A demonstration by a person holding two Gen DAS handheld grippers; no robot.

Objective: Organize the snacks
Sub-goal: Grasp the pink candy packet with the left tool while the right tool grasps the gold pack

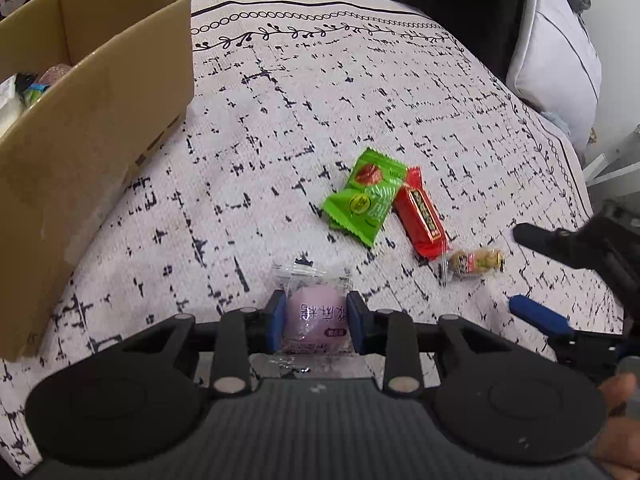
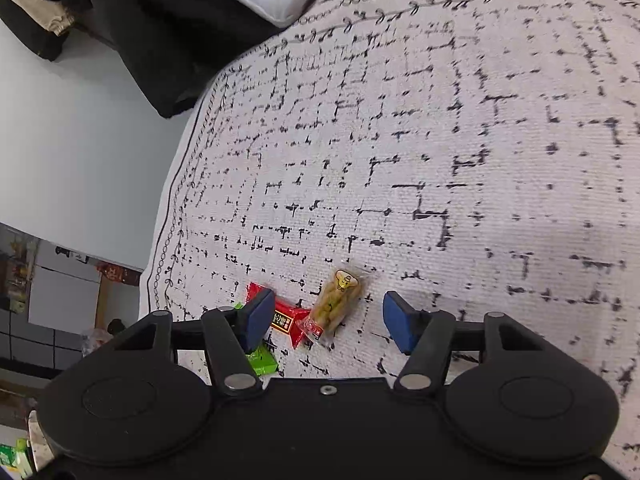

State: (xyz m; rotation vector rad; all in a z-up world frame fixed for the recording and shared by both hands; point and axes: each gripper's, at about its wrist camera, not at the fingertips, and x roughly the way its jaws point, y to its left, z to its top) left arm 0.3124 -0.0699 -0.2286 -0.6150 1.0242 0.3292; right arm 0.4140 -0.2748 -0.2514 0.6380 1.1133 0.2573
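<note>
Home bedroom: patterned bedspread [image 1: 360, 92], pillow [image 1: 556, 60].

You only get a slice of the cardboard box [image 1: 92, 128] — its left side runs off the left wrist view, and the stuff inside is mostly hidden behind the near wall. In your right wrist view the green packet [image 2: 262, 362] is mostly tucked behind the right gripper [image 2: 326, 322] finger, and the red packet [image 2: 286, 320] partly too — print's unreadable.

We noted a pale cloth [image 1: 360, 112] with black broken grid, green packet [image 1: 362, 196], red packet [image 1: 420, 216], lilac snack [image 1: 314, 320], brown box [image 1: 92, 128].
</note>
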